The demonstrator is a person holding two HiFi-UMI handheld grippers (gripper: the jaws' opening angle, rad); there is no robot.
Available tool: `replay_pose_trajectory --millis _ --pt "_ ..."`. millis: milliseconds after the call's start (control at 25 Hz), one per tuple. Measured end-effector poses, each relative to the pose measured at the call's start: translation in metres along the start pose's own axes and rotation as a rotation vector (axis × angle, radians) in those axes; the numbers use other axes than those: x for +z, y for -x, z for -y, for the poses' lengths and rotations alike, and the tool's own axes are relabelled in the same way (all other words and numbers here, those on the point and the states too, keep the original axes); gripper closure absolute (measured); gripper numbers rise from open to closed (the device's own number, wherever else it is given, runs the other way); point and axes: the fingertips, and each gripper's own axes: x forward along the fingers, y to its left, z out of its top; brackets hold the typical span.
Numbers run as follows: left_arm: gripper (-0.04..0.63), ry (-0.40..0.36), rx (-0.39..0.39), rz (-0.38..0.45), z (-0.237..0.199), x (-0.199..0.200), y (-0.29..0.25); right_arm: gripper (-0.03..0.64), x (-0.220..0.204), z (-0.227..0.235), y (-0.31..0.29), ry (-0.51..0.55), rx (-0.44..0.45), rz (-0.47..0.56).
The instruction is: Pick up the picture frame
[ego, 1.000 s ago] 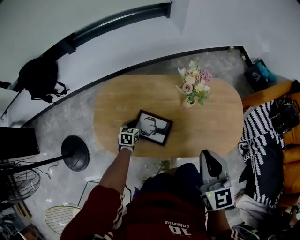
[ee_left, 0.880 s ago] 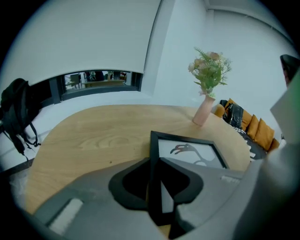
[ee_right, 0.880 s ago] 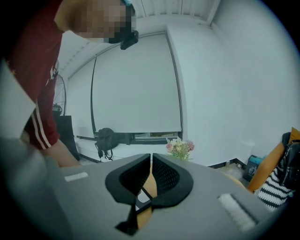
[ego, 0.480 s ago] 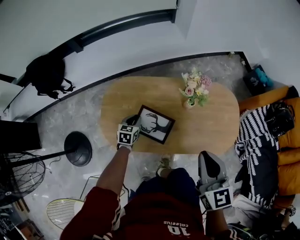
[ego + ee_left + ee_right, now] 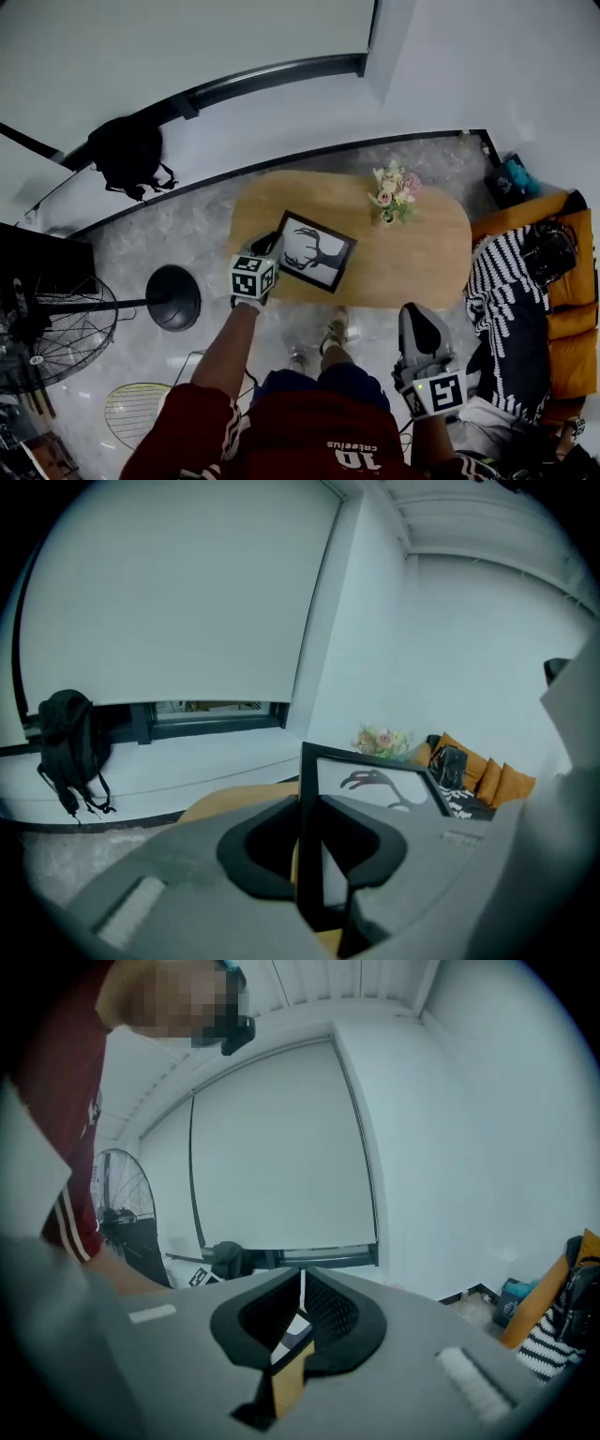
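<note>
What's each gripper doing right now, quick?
Left gripper: closed on the edge of the picture frame.
Right gripper: jaws together, holding nothing.

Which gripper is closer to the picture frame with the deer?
Left. The left hand-held gripper is clamped on the picture frame's edge. The right hand-held gripper is back beside the person's body, apart from the frame.

We see a dark, matt border on the picture frame (image 5: 314, 251). The table (image 5: 422, 262) looks to us like light, smooth wood, the floor (image 5: 187, 239) like speckled grey stone.
</note>
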Motion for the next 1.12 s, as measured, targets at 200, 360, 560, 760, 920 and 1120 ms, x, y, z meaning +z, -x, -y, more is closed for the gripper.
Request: replay_pose_trajectory --millis 200,360,560,760,920,1120 --pt "0.520 0.020 0.017 0.095 0.006 0.047 0.069 0.612 0.031 -0.014 0.019 0.019 -0.003 0.041" --pt "0.518 0.024 0.024 0.173 0.008 0.071 0.122 0.612 0.054 -0.034 0.032 0.027 0.001 0.101" --pt "0.518 0.041 0.022 0.245 0.019 0.085 0.183 0.612 0.070 -0.057 0.054 0.052 -0.004 0.125" --pt "0.518 0.024 0.005 0.347 0.038 0.105 0.251 0.612 0.087 -0.080 0.081 0.054 -0.028 0.172" --pt "0.518 0.023 -0.022 0.447 0.051 0.123 0.306 0.612 0.092 -0.105 0.103 0.061 -0.036 0.192" --pt "0.518 0.011 -0.052 0.554 0.068 0.135 0.376 0.612 0.101 -0.137 0.137 0.070 -0.055 0.235"
